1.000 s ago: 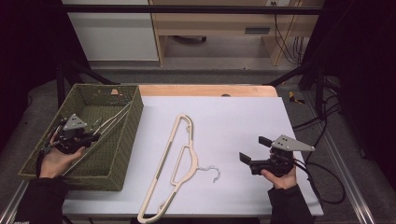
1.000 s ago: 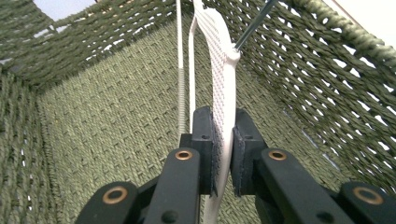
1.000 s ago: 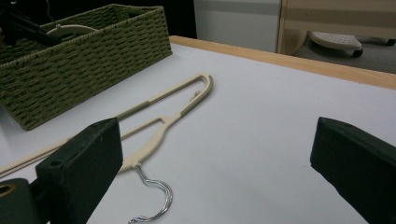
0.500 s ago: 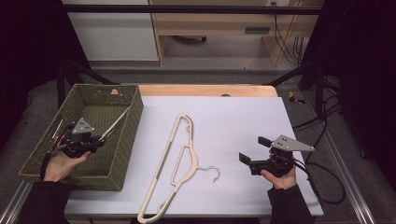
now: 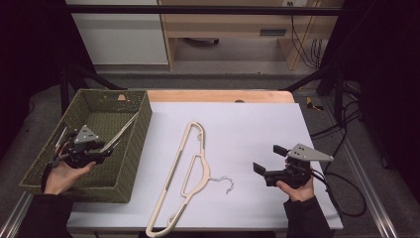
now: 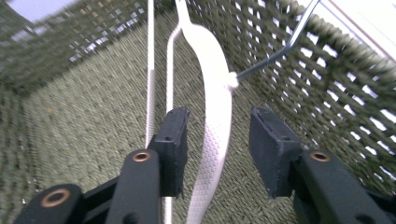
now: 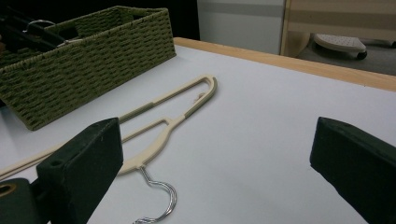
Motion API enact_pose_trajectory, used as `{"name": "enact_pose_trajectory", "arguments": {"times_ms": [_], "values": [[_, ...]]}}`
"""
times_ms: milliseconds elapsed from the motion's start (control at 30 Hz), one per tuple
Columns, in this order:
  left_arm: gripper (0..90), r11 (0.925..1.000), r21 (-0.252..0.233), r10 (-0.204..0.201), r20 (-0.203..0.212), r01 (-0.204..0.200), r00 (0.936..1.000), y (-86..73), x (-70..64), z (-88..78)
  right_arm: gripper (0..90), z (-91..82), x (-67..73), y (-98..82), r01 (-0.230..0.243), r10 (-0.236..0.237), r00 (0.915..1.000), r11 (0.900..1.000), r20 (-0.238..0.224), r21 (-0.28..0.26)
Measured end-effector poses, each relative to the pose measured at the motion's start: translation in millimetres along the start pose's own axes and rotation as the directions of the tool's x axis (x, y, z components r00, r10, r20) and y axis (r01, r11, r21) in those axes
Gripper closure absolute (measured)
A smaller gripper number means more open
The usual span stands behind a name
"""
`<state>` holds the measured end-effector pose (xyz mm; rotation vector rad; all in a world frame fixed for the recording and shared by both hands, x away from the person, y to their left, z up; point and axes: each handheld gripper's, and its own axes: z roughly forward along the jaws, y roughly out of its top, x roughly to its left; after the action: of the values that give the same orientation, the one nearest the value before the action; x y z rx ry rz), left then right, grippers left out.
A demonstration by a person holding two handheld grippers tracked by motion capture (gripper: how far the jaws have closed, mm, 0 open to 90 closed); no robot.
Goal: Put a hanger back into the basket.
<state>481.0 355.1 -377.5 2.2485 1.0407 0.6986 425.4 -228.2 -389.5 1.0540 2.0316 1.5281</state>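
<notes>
Now lower in the basket [image 5: 130, 148], left gripper [image 6: 218, 140] jaws just opening, white hanger [image 6: 215, 116] between, unpinched. Right gripper [image 5: 265, 158] spread wide, unmoved. Two hangers: one in basket, beige hanger [image 5: 190, 168] mid-tabletop.

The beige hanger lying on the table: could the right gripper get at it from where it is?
Probably yes. The right gripper is open, and bare table lies between it and the beige hanger.

The right claw [image 7: 224, 172] has its two black jaws spread wide apart with nothing between them, low over the white desk [image 7: 280, 116]. Ahead lies a cream plastic clothes hanger [image 7: 166, 119] flat on the desk, its metal hook [image 7: 159, 198] nearest the jaws. Beyond it, at the left, stands a green woven rectangular basket [image 7: 88, 51].
</notes>
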Motion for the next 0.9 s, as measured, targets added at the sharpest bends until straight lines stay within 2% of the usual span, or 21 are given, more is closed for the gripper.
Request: {"name": "enact_pose_trajectory", "arguments": {"times_ms": [133, 233, 333, 467, 533, 600, 633, 700, 800, 867, 900], "values": [[51.3, 0.9984, -0.054, -0.018, -0.005, 0.017, 0.9998, 0.6, 1.8, -13.8, 3.1, 0.0, 0.6, 0.2, 0.003, -0.003, 1.0, 1.0, -0.003, 0.0], [45.9, 0.9924, -0.112, -0.05, 0.004, 0.05, 0.9987, 0.3, 2.7, -25.2, 3.1, -0.9, 1.3, 1.1, 0.009, -0.009, 0.9999, 1.0, -0.009, -0.005], [39.6, 0.9823, -0.171, -0.077, 0.0, 0.076, 0.997, 0.5, 2.2, -35.4, 3.1, -0.9, 3.2, 1.8, 0.008, -0.009, 0.9999, 1.0, -0.011, -0.006], [30.5, 0.9638, -0.245, -0.109, -0.004, 0.105, 0.994, 2.6, -0.6, -49.1, 3.0, -0.5, 4.8, 2.3, 0.007, -0.007, 0.9998, 1.0, -0.016, -0.009], [26.3, 0.9431, -0.302, -0.14, 0.018, 0.139, 0.99, 4.2, -3.1, -56.3, 2.9, -0.4, 5.1, 2.5, 0.008, -0.008, 0.9998, 1.0, -0.017, -0.01], [21.2, 0.9157, -0.362, -0.167, 0.053, 0.175, 0.9845, 6.9, -5.7, -63.2, 2.9, -0.3, 5.0, 2.6, 0.009, -0.009, 0.9998, 1.0, -0.017, -0.014], [18.4, 0.9045, -0.384, -0.174, 0.068, 0.186, 0.9825, 8.9, -8.1, -66.5, 3.0, -0.3, 5.0, 2.6, 0.008, -0.008, 0.9998, 1.0, -0.017, -0.016], [14.5, 0.8859, -0.42, -0.177, 0.089, 0.198, 0.9802, 13.7, -14.6, -72.1, 2.9, -0.3, 5.0, 2.8, 0.006, -0.007, 0.9998, 1.0, -0.019, -0.018], [11.0, 0.8639, -0.459, -0.172, 0.119, 0.208, 0.9779, 21.8, -28.2, -77.9, 2.9, -0.5, 5.2, 3.0, 0.004, -0.005, 0.9998, 1.0, -0.021, -0.02], [9.8, 0.8529, -0.48, -0.158, 0.136, 0.205, 0.978, 27.4, -39.9, -79.2, 2.9, -0.4, 5.3, 3.0, 0.004, -0.005, 0.9997, 1.0, -0.023, -0.021], [9.4, 0.8541, -0.484, -0.141, 0.139, 0.191, 0.9802, 29.9, -45.6, -79.6, 2.9, -0.2, 5.5, 2.9, 0.004, -0.004, 0.9998, 1.0, -0.021, -0.022]]}}
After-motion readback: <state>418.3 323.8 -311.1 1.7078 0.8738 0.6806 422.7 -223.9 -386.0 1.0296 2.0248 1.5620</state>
